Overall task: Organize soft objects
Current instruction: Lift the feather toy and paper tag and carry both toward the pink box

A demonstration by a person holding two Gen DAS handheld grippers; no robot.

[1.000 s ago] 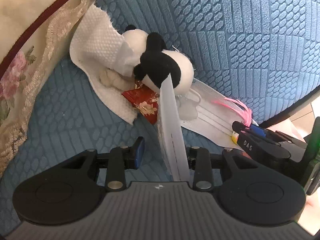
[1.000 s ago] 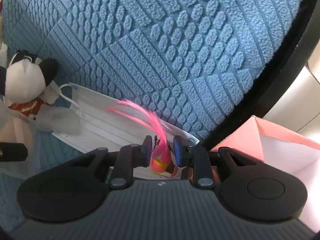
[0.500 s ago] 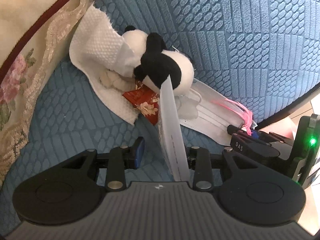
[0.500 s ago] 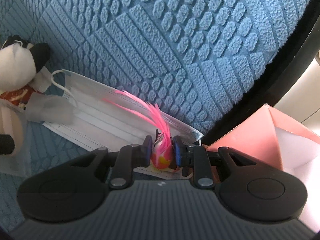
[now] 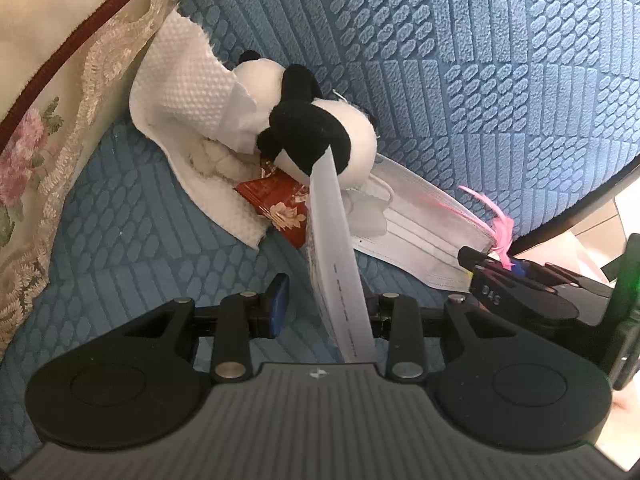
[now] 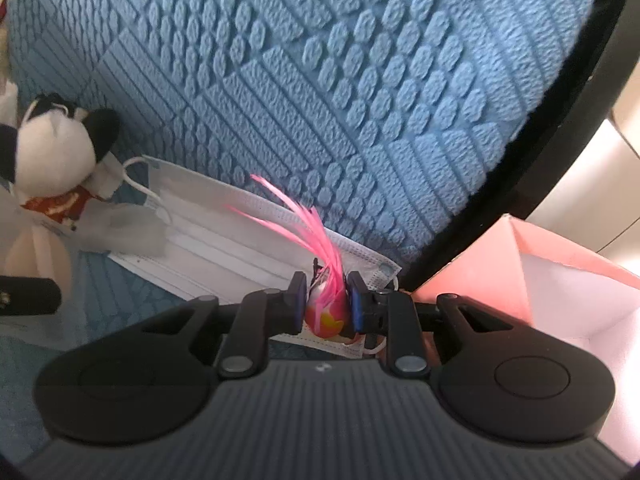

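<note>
Right tongs point(image 6: 324, 304): my jaws pinch the pink feather toy point(image 6: 325, 312), plumes pointing far-left over the face mask point(image 6: 224, 236).
Left tongs point(image 5: 324, 308): spread wide, a white strip point(image 5: 340, 280) against my right finger.
Next target: panda plush point(image 5: 320, 140) lies far, dead ahead of my left tongs, nearer them.

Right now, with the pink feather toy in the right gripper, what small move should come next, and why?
Probably lift the right gripper slightly and carry the pink feather toy toward the pink box: the jaws are shut on it, and it sits just above the face mask.
</note>
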